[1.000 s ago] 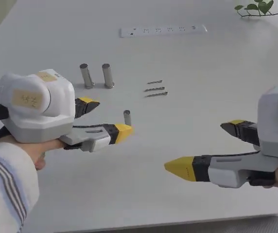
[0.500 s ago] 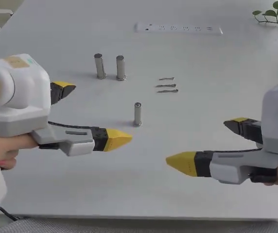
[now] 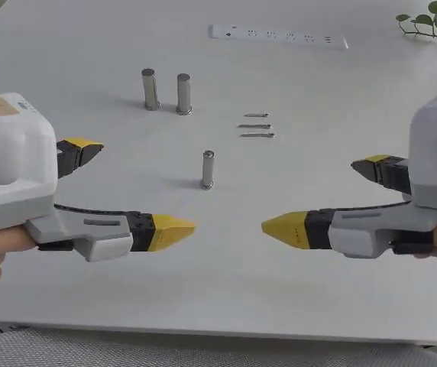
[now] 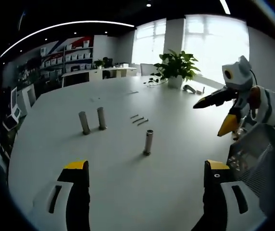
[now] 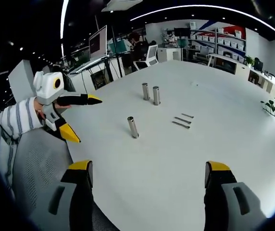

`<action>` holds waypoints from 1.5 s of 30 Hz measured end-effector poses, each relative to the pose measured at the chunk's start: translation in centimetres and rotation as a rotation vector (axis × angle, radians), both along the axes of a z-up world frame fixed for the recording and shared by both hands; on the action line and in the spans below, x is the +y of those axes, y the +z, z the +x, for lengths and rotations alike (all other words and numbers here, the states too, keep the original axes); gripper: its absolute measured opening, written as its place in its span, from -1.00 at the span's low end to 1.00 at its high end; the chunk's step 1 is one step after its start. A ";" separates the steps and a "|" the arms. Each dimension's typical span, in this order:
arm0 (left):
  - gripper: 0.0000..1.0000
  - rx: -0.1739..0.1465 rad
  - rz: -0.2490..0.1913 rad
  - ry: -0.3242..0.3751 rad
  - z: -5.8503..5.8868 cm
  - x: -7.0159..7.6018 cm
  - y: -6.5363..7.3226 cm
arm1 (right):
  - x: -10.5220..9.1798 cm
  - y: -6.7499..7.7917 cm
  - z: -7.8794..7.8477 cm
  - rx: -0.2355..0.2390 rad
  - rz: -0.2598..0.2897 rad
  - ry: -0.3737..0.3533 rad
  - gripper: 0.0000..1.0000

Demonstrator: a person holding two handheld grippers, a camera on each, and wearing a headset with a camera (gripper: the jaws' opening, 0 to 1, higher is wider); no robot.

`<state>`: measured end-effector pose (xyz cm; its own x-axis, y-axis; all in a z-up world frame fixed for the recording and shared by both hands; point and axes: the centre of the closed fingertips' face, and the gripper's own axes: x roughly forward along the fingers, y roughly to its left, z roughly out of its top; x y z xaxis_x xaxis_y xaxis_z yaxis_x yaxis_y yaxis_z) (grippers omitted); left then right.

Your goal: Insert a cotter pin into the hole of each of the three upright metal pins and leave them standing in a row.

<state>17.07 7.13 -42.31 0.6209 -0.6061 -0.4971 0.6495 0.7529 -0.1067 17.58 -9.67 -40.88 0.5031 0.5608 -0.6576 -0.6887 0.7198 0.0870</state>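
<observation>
The white worktop (image 3: 341, 92) is carrying everything. The left tool (image 3: 138, 186) and right tool (image 3: 309, 195) are hovering over its near edge, both gaping wide, gripping nothing. Three metal pins (image 3: 208, 169) are standing upright: two close together farther back, one alone nearer. Three cotter pins (image 3: 255, 125) are lying parallel, right of that pair.

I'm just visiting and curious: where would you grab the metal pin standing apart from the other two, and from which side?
Probably mid-shaft on the lone pin, coming in level from the near side. It is a slim upright cylinder standing free on the table, so the jaws can straddle it; a high pinch might tip it.
</observation>
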 end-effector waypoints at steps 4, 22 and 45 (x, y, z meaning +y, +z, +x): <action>0.98 0.006 -0.012 0.008 -0.3 -0.3 -0.2 | -0.8 0.6 1.5 -0.029 -0.041 0.018 0.83; 0.88 0.024 -0.049 0.031 -0.5 -0.7 -0.3 | 0.1 3.5 10.2 -0.148 -0.273 0.197 0.66; 0.85 0.048 -0.070 0.025 -1.4 -1.8 -1.1 | 1.1 -0.3 15.5 -0.089 -0.512 0.484 0.06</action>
<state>15.67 5.37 -43.37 0.6130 -0.6249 -0.4835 0.6232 0.7586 -0.1904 33.09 -8.53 -41.19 0.3394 0.3666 -0.8663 -0.9303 0.2669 -0.2515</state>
